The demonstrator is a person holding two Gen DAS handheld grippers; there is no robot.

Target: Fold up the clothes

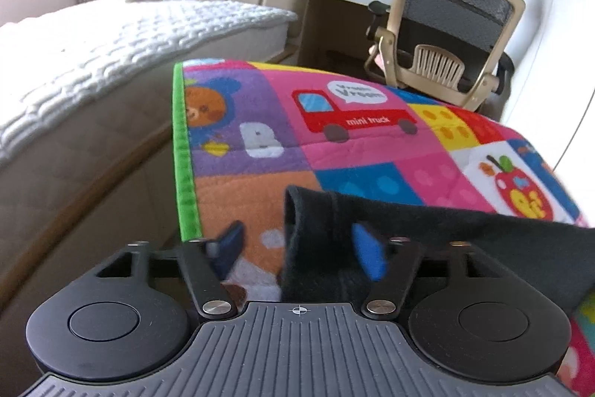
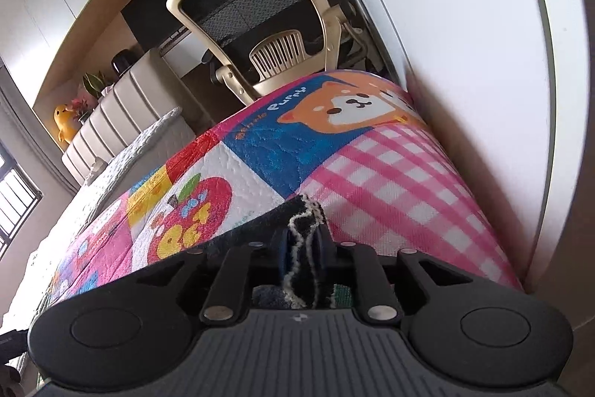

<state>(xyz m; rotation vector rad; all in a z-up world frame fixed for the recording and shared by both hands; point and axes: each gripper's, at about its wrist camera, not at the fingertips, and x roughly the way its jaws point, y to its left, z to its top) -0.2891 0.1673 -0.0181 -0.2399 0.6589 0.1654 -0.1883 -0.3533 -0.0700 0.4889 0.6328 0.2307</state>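
On play mat (image 1: pixel 357 144): dark garment (image 1: pixel 465 233) lying flat. Left gripper (image 1: pixel 297 248) wide, astride cuff, not pinching. Right gripper (image 2: pixel 303 253) narrow, clamping stitched edge (image 2: pixel 301 248), likely keeping fold taut.

Left tool (image 1: pixel 297 250) tilted downward, blue fingers (image 1: pixel 368 253) spread wide apart, dark garment (image 1: pixel 319 240) lying between them, the right one against the cloth, the left one clear of it. Right tool (image 2: pixel 303 253) also angled down and rolled to one side, narrow gap between its fingers, pinched on a dark, white-stitched fold of fabric (image 2: pixel 303 259).
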